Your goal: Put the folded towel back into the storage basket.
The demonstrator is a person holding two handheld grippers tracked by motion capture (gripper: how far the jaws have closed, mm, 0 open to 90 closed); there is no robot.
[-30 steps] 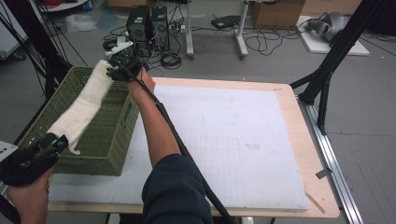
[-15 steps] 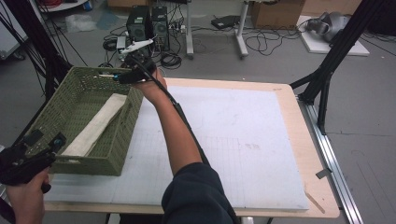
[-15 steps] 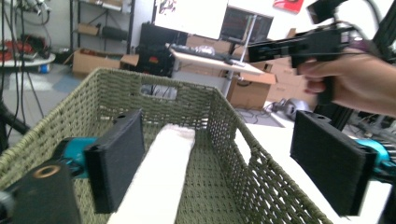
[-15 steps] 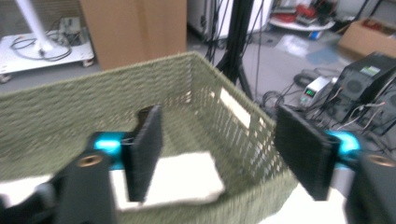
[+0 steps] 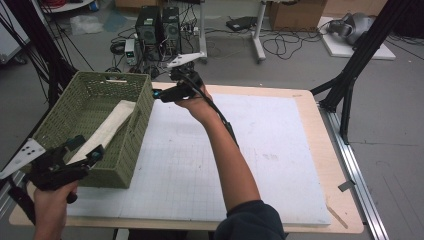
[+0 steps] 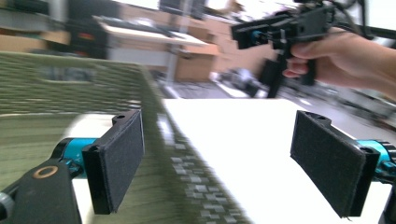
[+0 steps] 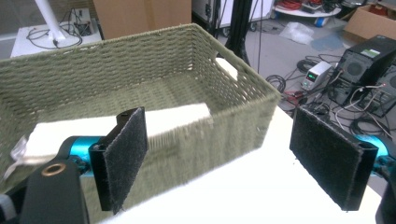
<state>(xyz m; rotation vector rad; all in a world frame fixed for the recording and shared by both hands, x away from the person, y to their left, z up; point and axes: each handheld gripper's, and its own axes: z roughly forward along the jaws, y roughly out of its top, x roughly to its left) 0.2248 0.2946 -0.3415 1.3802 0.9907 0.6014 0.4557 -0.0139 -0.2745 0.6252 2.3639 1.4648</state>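
Observation:
A green woven basket (image 5: 127, 145) stands on the left of the white mat (image 5: 270, 150). Inside it a folded white towel (image 5: 109, 129) lies lengthwise. At the basket's near left corner my left gripper (image 5: 86, 147) is open, with nothing between its jaws. My right gripper (image 5: 159, 94) hovers just right of the basket's far right corner, also open and empty. The jaws of both have just been opening. The right gripper view looks over its wide-apart pads (image 7: 123, 154) at the basket (image 7: 140, 70) and the towel (image 7: 173, 116). The left gripper view has the basket wall (image 6: 70, 93) and the other hand's gripper (image 6: 280, 32).
The mat covers most of a wooden table (image 5: 325, 135). Black tripod legs (image 5: 350, 75) stand at the table's far right. Computer towers (image 5: 157, 25) and cables lie on the floor behind it.
A second ago both grippers held the towel stretched above the basket. It now lies inside. The right gripper has drawn away to the right, and the left has pulled back a little.

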